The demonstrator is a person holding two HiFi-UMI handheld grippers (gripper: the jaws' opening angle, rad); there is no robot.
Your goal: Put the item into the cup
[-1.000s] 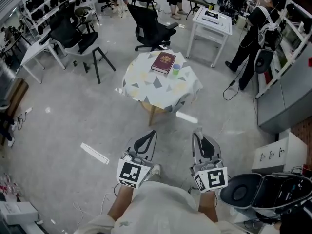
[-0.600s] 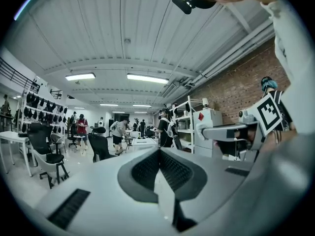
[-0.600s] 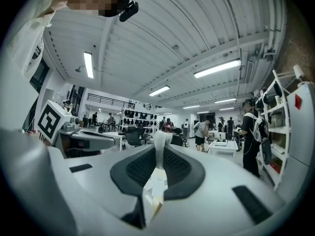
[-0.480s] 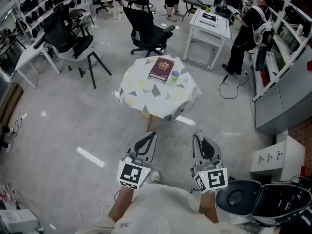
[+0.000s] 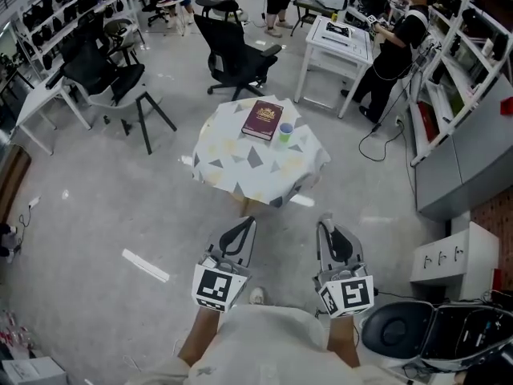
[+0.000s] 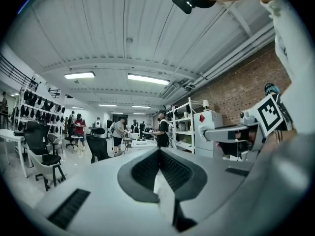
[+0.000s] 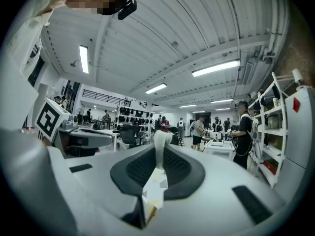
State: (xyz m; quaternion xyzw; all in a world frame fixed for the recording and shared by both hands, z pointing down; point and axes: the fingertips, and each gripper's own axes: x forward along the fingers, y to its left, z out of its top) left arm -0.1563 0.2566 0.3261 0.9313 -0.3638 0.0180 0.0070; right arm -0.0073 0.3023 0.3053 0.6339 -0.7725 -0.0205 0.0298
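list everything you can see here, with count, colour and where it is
table: one, round, white cloth with grey and yellow triangles, on the floor ahead
book: one, dark red, far side of the table
cup: one, green, on the table just right of the book
office chairs: at least two, black, beyond the table
desk: one, white, beyond the table to the right
people: several, at the back of the room
strip: one, white, on the floor to the left
case: one, black, floor at lower right
left tool: one, white and black, shut, empty
right tool: one, white and black, shut, empty
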